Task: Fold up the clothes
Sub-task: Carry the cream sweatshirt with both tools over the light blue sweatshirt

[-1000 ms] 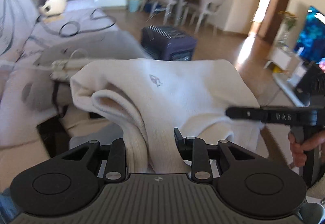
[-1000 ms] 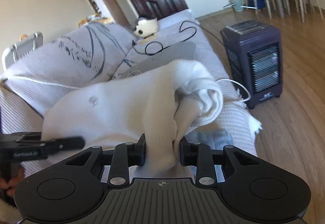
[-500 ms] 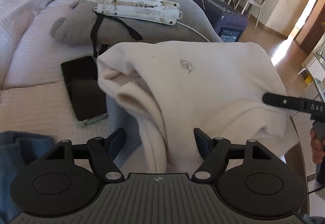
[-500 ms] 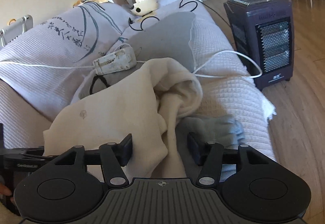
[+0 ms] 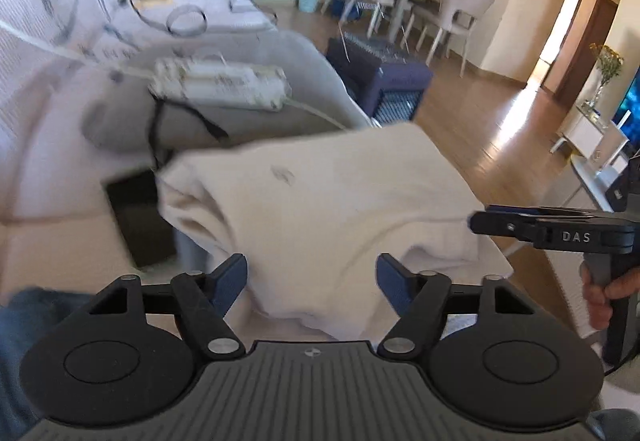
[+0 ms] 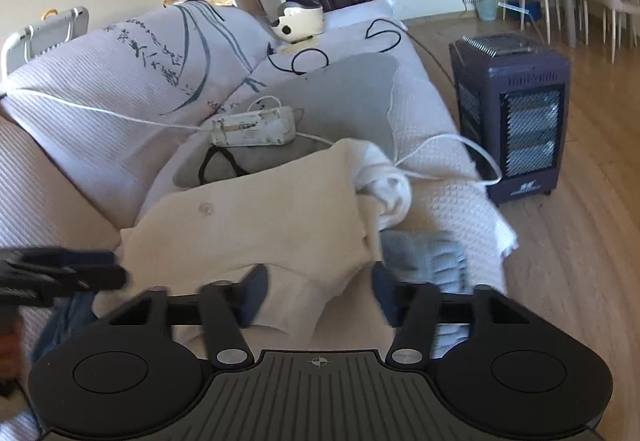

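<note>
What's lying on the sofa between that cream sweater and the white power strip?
A grey cushion, with a black strap lying on it; the right wrist view shows this best.

Daylight is entering from windows and a doorway (image 5: 560, 29), glaring on the floor (image 5: 508, 117). Motion blur is smearing the left view; fisheye distortion is bending edges, corners vignetting black.

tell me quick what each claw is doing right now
Left claw: open, holding nothing, fingers either side of the folded cream knit sweater.
Right claw: open, holding nothing, over the same sweater.
</note>
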The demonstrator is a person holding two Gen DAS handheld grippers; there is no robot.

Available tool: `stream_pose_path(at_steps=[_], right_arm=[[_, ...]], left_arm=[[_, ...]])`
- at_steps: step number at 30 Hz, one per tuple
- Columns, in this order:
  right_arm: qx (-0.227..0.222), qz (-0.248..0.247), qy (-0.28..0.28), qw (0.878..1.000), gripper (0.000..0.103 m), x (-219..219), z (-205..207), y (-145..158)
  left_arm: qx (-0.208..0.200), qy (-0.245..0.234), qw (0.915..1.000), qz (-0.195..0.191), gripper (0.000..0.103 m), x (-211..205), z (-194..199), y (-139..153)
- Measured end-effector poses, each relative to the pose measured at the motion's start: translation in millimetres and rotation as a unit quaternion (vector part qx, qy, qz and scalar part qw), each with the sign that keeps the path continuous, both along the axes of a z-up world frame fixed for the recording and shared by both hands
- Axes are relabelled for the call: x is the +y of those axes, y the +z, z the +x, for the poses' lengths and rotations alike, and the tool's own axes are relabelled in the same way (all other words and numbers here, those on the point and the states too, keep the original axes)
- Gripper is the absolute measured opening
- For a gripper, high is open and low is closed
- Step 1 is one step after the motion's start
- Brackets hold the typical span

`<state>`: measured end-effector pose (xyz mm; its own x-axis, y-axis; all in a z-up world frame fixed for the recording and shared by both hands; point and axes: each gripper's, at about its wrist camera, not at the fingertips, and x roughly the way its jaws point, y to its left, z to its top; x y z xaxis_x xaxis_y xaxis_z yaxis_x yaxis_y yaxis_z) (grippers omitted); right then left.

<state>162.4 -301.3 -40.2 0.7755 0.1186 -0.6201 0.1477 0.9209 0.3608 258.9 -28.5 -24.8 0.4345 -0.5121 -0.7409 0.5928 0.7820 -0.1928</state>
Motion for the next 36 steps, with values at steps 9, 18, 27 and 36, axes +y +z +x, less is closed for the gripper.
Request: stream_pose_path(at_steps=[9,18,27,36], right_arm=[[0.019,0.047,-0.035,0.998,0.037,-8,15,-36],[0.009,0.049,-0.03,0.998,0.016,-1,7,-32],[-0.045,0.036,-0.002,0.998,0.013,20,-22,22],[0.04,0.008,-0.028,0.999,0.013,29,-22,-26]], left_arm=[[0.012,0.014,0.9995,-0.024,0.042,4,-9,5],[0.026,0.023,0.9993,-0.013,0.044,-12,6,-24],[-0.014,0.024,0.9967,-0.076,0.018,32,-7,36],[0.017,0.004,0.9993,0.033,0.018,8,-4,-43]])
